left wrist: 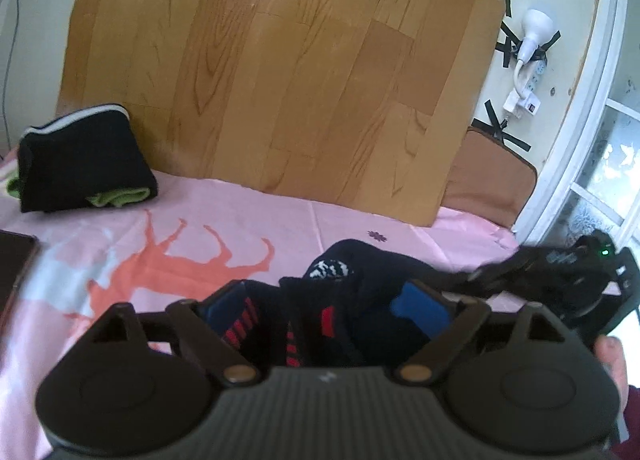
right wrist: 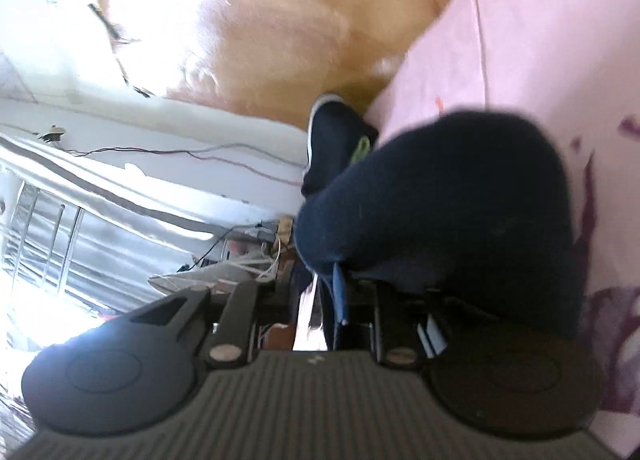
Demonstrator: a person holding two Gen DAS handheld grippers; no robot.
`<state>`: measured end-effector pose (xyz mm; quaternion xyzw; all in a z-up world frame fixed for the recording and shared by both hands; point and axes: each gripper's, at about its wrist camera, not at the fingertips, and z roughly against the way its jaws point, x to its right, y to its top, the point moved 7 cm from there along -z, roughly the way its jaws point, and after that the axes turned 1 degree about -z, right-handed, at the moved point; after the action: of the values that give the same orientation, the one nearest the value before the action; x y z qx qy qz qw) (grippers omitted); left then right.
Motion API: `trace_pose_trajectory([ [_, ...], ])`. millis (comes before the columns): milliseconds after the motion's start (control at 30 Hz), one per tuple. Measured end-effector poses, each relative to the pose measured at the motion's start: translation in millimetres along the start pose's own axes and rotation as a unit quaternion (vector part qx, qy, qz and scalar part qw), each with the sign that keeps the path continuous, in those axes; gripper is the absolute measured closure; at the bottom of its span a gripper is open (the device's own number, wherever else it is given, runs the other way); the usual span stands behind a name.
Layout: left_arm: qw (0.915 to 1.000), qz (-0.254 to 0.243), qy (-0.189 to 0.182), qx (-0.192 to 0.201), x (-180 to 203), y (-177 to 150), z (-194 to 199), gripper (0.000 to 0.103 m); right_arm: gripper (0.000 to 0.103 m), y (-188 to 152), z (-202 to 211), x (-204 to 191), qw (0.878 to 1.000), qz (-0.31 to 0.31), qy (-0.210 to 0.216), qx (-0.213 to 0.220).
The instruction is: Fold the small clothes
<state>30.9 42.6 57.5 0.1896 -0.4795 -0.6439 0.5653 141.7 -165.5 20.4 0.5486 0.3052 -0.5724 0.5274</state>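
Observation:
A dark navy garment (left wrist: 360,280) with red stripes and a white patch lies bunched on the pink sheet (left wrist: 240,220). My left gripper (left wrist: 326,312) has its blue-padded fingers (left wrist: 424,308) spread wide around the bunched cloth. My right gripper (left wrist: 560,272) shows at the right of the left wrist view, at the garment's far end. In the right wrist view, turned sideways, my right gripper (right wrist: 344,300) is shut on the navy garment (right wrist: 440,200), which bulges over the fingers.
A folded black piece with green lining (left wrist: 84,160) sits at the sheet's back left; it also shows in the right wrist view (right wrist: 336,140). A wood-pattern board (left wrist: 280,60) stands behind. A brown cushion (left wrist: 492,176), a white lamp (left wrist: 532,36) and a dark object (left wrist: 16,260) border the area.

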Motion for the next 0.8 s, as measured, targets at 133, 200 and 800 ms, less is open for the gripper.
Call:
trace_pose_trajectory([
  [133, 0.9990, -0.032, 0.030, -0.004, 9.6, -7.9, 1.1, 0.015, 0.063, 8.0, 12.6, -15.6, 0.999, 0.040, 0.005, 0.035],
  [200, 0.9953, -0.054, 0.076, -0.025, 6.8, -17.3, -13.3, 0.018, 0.070, 12.0, 5.5, -14.8, 0.996, 0.070, -0.037, 0.040],
  [800, 0.9945, 0.047, 0.046, -0.082, -43.1, -6.3, -26.2, 0.000, 0.017, -15.1, 60.7, -10.0, 0.955, 0.247, -0.113, 0.120],
])
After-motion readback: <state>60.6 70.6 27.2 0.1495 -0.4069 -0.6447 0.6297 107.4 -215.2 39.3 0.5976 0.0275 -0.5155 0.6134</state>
